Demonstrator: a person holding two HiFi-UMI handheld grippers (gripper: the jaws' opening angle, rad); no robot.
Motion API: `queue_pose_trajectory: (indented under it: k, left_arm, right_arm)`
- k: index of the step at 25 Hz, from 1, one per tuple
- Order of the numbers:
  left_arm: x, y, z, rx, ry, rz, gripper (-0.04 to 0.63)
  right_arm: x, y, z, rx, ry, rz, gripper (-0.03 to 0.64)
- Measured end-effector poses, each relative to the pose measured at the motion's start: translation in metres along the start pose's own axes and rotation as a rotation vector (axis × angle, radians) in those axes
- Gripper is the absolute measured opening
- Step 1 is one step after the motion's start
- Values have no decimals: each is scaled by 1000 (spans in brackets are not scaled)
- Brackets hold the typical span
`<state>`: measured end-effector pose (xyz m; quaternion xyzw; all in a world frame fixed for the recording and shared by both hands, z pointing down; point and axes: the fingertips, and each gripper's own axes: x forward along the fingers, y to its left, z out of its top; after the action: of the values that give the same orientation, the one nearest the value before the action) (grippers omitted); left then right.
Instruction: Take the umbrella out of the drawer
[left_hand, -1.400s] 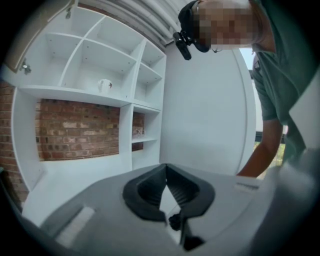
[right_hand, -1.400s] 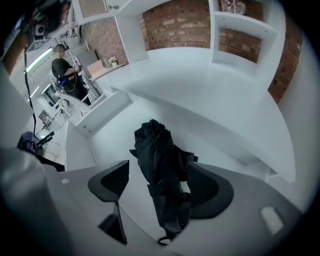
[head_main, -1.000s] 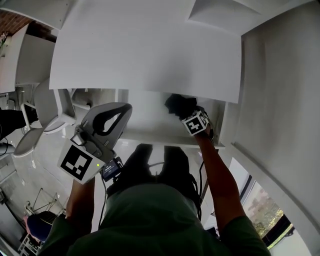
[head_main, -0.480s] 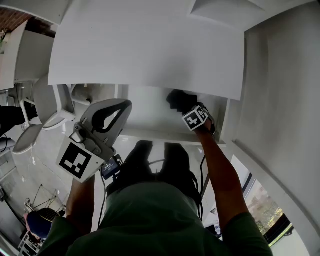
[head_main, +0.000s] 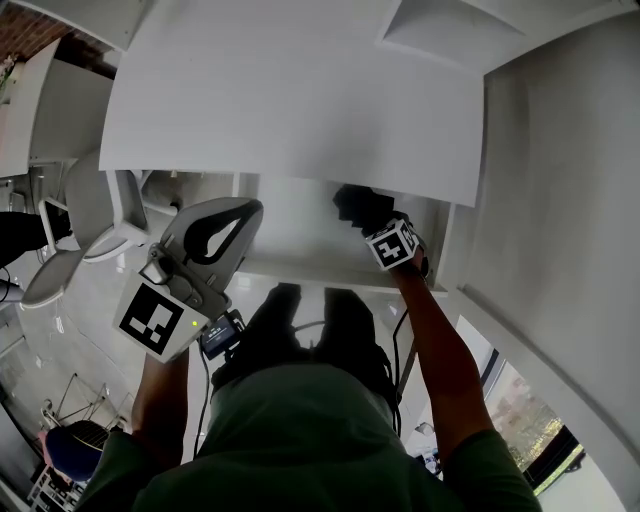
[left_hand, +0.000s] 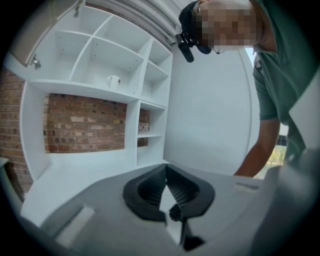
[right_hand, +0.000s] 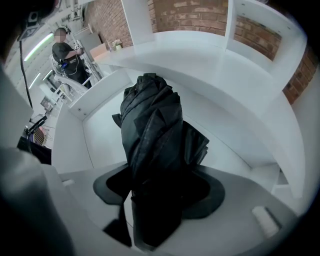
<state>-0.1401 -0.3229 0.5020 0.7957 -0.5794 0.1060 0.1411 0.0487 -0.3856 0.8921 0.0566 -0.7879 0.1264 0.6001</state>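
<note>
Open white drawer (head_main: 300, 268) below the countertop. Black folded fabric umbrella (right_hand: 150, 125) upright inside it. Right gripper (head_main: 368, 222) jaws just closing, clamped round its bulk. Left gripper (head_main: 248, 210) pinched together, empty. Grasp likely done. Next: lift clear of the drawer's front edge.

Right hand-held gripper (right_hand: 159, 186) points steeply down, jaws just closing onto the umbrella (right_hand: 150, 130); left hand-held gripper (left_hand: 166, 172) near level, jaws together
</note>
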Motion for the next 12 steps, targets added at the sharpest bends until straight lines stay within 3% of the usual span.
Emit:
queue_pose_trajectory:
  k: [12]
  left_arm:
    - [-42, 4, 17, 5, -67, 54, 0]
  right_arm:
    - [-42, 26, -4, -3, 14, 17, 273]
